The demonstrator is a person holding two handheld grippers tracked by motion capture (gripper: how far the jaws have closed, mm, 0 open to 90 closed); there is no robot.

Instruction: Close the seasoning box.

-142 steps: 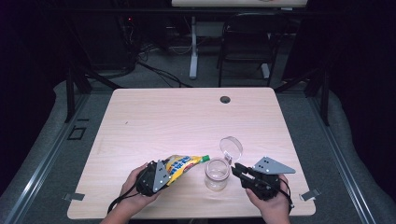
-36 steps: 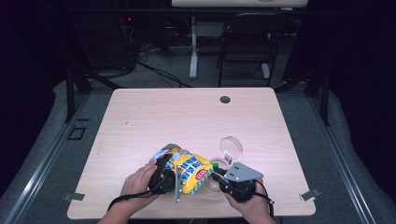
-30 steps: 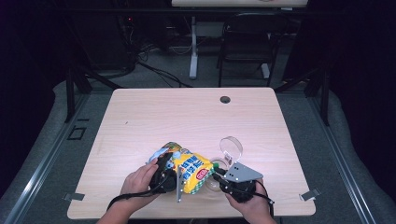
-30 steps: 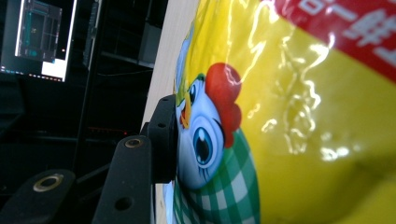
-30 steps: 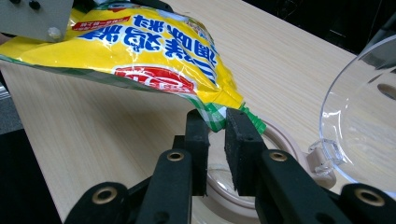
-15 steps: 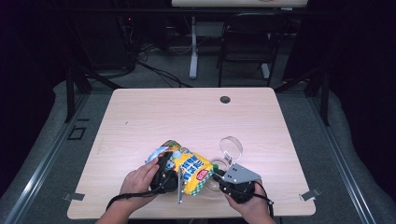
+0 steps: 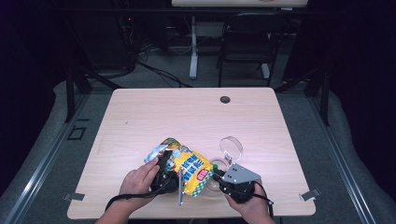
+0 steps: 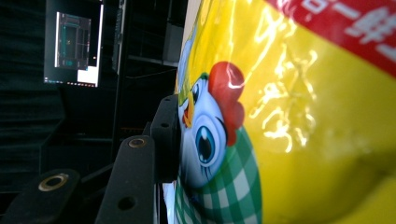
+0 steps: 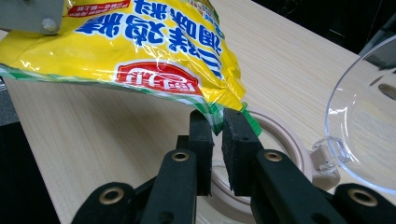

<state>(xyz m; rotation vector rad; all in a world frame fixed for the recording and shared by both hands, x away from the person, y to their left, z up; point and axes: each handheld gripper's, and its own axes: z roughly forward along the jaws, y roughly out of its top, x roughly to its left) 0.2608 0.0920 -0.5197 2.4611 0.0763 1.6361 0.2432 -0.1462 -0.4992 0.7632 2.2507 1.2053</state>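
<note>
While the right gripper (image 9: 215,128) pinches the snack bag's (image 9: 154,51) lower corner between nearly shut jaws, the left gripper (image 7: 164,170) clamps its opposite end. Bag hangs over the open jar (image 9: 285,140), hinged lid (image 9: 369,121) upright, near the table's (image 7: 187,112) front edge; ample bare surface beyond.
</note>
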